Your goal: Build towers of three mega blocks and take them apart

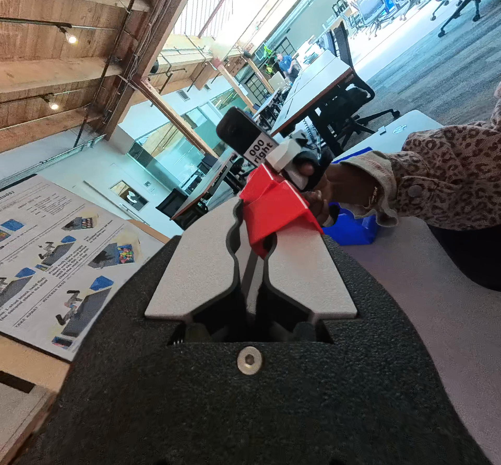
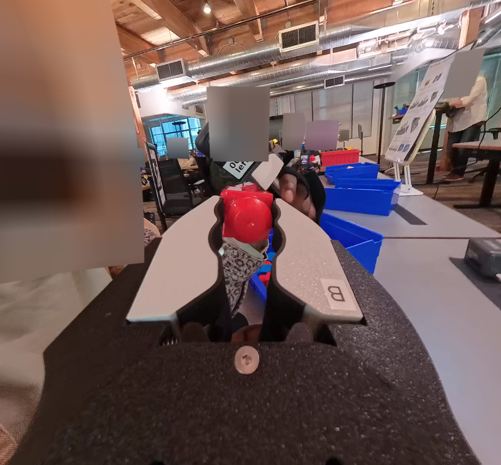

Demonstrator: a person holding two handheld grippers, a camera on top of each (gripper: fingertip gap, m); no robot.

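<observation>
An instruction sheet (image 1: 54,257) is seen propped at the far left of the left wrist view. Toward the middle, a red block (image 1: 273,208) is pinched near the tips of the left gripper (image 1: 253,231), held up off the grey table (image 1: 423,303). Just right of it, a blue bin (image 1: 352,228) lies beside a leopard-print sleeve (image 1: 447,178). In the right wrist view, the red block (image 2: 248,215) is gripped between the fingers of the right gripper (image 2: 246,221), stud facing the camera; blue bins (image 2: 363,194) are lined up at the right.
</observation>
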